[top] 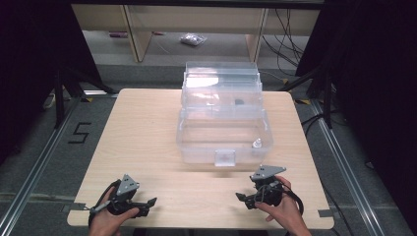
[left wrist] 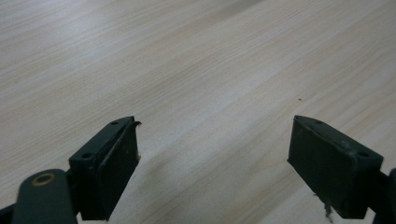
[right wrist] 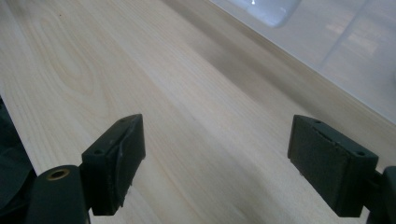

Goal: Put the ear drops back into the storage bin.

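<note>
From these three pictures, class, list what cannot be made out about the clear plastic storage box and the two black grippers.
- Small white item inside the clear plastic storage box, high view: too small to identify.
- Dark speck in the upper tray: too small.
- Box in the right gripper view: cut off by the frame edge, blurred.
- Left gripper and right gripper: partly covered by hands.

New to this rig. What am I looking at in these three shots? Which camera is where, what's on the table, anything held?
No robot arm here: a person holds hand-operated tongs, the left tongs and the right tongs, near the table's front edge. The high view looks down from above the person's side. The other two cameras ride on the tongs and look along their black jaws: left tongs, right tongs. On the table stands a clear plastic box with its lid open; a small bottle sits inside at front right. Both tongs are open and hold nothing.
</note>
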`<action>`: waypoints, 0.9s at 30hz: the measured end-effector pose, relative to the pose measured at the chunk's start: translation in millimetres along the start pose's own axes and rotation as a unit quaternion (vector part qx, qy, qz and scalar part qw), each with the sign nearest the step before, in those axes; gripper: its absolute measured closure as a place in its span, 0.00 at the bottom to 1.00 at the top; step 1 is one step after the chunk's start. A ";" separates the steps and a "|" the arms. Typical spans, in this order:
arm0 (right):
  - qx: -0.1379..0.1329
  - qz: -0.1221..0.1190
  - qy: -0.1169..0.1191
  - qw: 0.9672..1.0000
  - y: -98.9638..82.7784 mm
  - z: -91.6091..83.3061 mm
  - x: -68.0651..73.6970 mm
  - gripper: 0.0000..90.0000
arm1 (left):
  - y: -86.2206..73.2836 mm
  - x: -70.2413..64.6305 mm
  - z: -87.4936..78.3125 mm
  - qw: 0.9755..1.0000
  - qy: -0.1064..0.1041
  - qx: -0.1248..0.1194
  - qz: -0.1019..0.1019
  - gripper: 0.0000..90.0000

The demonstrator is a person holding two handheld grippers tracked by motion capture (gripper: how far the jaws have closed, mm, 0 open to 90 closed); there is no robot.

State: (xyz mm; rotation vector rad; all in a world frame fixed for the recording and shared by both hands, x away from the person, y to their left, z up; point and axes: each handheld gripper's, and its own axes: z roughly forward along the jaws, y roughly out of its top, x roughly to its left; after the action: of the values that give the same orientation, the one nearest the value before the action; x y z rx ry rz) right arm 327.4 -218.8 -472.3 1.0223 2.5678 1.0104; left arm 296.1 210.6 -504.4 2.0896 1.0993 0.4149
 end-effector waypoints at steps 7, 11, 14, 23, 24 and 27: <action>-0.006 0.011 0.003 1.000 -13.0 -1.0 0.9 0.22 | 0.6 0.7 -1.2 1.000 0.000 0.003 0.006 0.17; -0.005 0.002 0.006 1.000 -18.2 -1.2 2.1 0.22 | 0.2 0.0 0.0 1.000 0.000 0.001 0.001 0.17; -0.010 -0.008 0.005 1.000 -21.4 -1.3 3.3 0.22 | 0.1 -0.5 0.1 1.000 0.000 0.000 0.000 0.17; -0.009 0.006 -0.006 1.000 -29.5 -4.9 10.1 0.22 | 0.5 0.3 -1.1 1.000 0.000 0.004 0.005 0.17; 0.001 0.028 -0.007 1.000 -30.8 -5.1 13.7 0.22 | 0.3 -0.5 -0.3 1.000 -0.001 0.001 0.001 0.17; -0.008 0.011 -0.012 1.000 -33.8 -5.5 11.9 0.22 | 0.3 0.4 -0.4 1.000 0.003 0.004 0.005 0.17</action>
State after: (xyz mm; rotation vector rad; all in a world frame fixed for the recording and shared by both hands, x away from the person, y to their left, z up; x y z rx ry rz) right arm 298.4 -231.6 -489.8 1.0539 2.5300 1.0159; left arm 296.3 210.9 -503.9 2.1033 1.0959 0.4218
